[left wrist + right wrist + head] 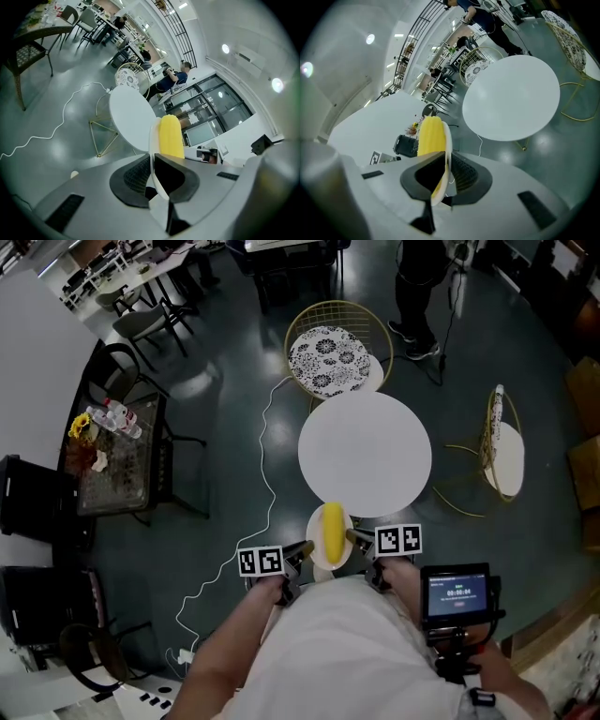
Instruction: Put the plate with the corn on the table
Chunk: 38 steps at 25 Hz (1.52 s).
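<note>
A small white plate (pixel 317 526) carries a yellow corn cob (pixel 332 530) and hangs in the air just short of the near edge of the round white table (pixel 366 454). My left gripper (pixel 305 548) is shut on the plate's left rim and my right gripper (pixel 353 538) is shut on its right rim. In the left gripper view the plate's edge (pixel 153 140) sits between the black pads with the corn (pixel 170 136) beyond. From the right gripper view the plate (pixel 447 145) and corn (pixel 430 135) show the same way, the table (pixel 511 97) ahead.
A gold wire chair with a patterned cushion (pixel 328 359) stands behind the table, another gold chair (pixel 502 448) to its right. A white cable (pixel 251 507) runs across the dark floor. A dark side table with bottles (pixel 117 457) is at left. A person's legs (pixel 416 296) stand beyond.
</note>
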Available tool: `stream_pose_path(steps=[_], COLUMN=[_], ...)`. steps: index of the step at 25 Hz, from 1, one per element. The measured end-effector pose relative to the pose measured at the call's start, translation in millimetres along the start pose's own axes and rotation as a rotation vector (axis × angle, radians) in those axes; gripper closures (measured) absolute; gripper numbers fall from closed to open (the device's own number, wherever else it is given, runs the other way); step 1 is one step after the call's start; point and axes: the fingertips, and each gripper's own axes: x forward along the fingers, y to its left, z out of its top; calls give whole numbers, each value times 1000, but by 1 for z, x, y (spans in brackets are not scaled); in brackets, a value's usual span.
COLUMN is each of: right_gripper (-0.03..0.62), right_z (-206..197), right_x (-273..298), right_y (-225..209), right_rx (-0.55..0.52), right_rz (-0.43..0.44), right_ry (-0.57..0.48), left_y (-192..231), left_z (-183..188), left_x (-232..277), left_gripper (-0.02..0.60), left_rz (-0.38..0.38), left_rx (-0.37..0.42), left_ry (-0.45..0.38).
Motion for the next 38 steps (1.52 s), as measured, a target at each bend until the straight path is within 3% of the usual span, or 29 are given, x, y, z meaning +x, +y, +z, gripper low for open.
stream_pose_path(steps=[18, 26, 31, 38], right_gripper=[543, 543, 543, 543], right_z=[29, 75, 110, 134], right_x=[39, 61, 76, 77], right_y=[7, 5, -29, -39], right_rx=[4, -10, 9, 31], right_rz=[-18, 22, 14, 0], right_ry=[-16, 3, 22, 29], left_y=[26, 36, 48, 45], left_z=[44, 88, 116, 138], left_x=[-3, 11, 51, 69], left_gripper=[549, 549, 549, 549], left_rz=[-7, 2, 13, 10], left_rx=[5, -16, -26, -34], left_ry=[8, -15, 8, 37])
